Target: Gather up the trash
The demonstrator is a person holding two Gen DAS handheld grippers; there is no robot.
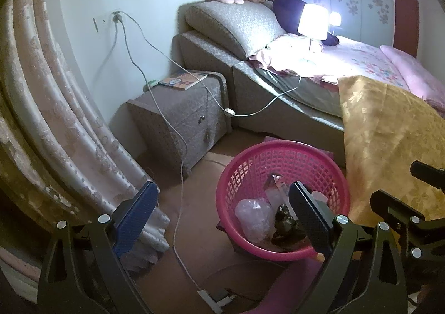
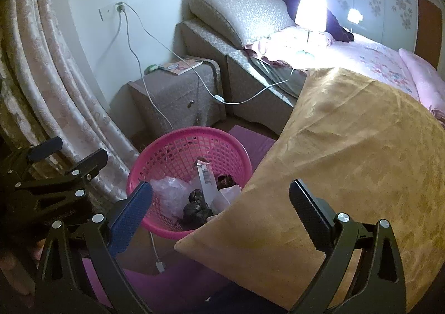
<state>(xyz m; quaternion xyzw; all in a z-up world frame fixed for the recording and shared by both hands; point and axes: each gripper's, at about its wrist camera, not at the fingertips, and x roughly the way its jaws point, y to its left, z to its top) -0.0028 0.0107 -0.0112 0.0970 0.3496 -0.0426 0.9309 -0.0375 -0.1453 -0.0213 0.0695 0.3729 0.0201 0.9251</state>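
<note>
A pink plastic basket (image 1: 281,155) stands on the floor beside the bed, holding trash: a crumpled clear plastic bag (image 1: 253,216), a dark wad (image 1: 283,225) and a clear wrapper (image 1: 278,188). My left gripper (image 1: 222,211) is open and empty, just above the basket's near left side. In the right wrist view the basket (image 2: 183,144) sits left of a gold cloth (image 2: 347,152). My right gripper (image 2: 221,211) is open and empty, over the cloth's edge and the basket's near rim. The left gripper (image 2: 64,158) shows at the left there.
A grey nightstand (image 1: 180,119) with a book (image 1: 185,80) stands against the wall. White cables (image 1: 178,216) hang from a wall socket across the floor. Curtains (image 1: 55,119) hang on the left. The bed (image 1: 347,63) carries a lit lamp (image 1: 313,22).
</note>
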